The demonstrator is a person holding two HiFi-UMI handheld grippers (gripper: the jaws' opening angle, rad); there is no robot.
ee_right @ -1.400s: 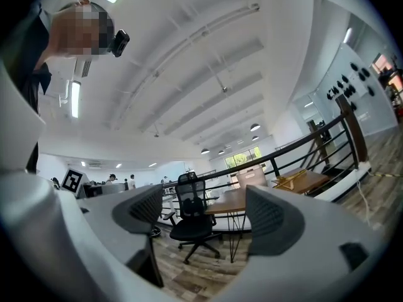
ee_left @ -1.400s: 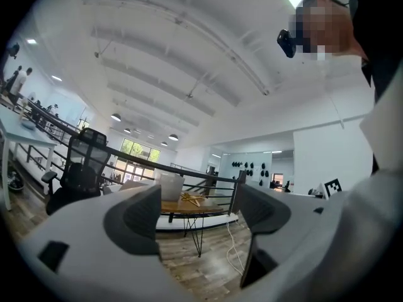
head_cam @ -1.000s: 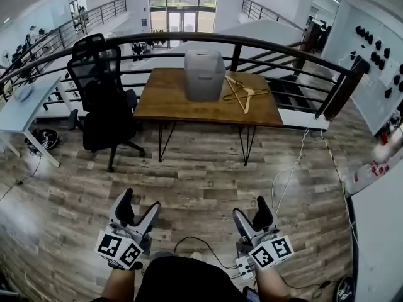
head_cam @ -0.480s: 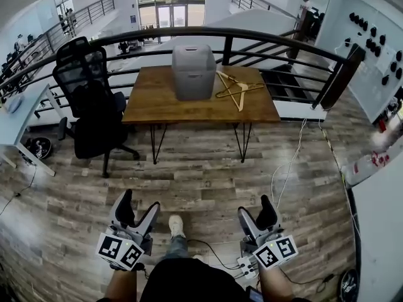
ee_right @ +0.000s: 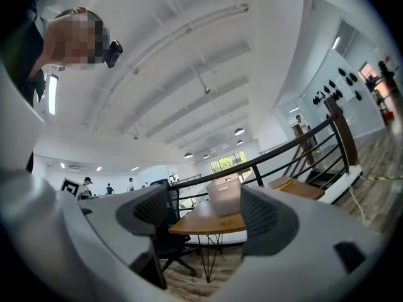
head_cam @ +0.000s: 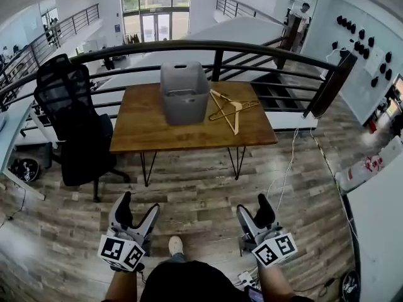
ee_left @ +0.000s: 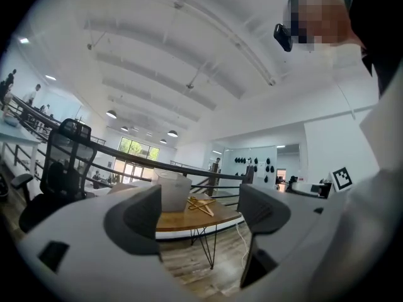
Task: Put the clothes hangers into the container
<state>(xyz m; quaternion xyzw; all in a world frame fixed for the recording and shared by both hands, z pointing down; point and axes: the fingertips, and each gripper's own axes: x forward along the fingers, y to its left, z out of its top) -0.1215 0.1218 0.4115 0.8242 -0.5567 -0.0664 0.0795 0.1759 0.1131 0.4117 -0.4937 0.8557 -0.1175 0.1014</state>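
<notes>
A wide plank floor (head_cam: 208, 181) was seen between the person and the work, and a dark curved railing (head_cam: 264, 48) was seen behind it. Against that railing a wooden table (head_cam: 145, 131) was set, with a black office chair (head_cam: 69, 115) placed at its left end.

On the table a grey container (head_cam: 184, 93) was stood upright with its top open. Nothing was seen projecting above its rim, though its bottom could not be made out, so it was judged to be empty or nearly so. The clothes hangers (head_cam: 230, 109), made of pale wood, were laid crossed in a small heap on the tabletop just to the right of the container; their number could not be told.

The left gripper (head_cam: 138, 205) and the right gripper (head_cam: 253, 207) were held level and low, well apart from the table. The left jaws were spread wide with nothing between them. The right jaws had just been closing a little, yet were left wide, and nothing was held between them either.

The step in hand was judged to be the approach, with no hanger yet picked up. For the next move, the table would have to be reached and one gripper brought down over a hanger's bar.
</notes>
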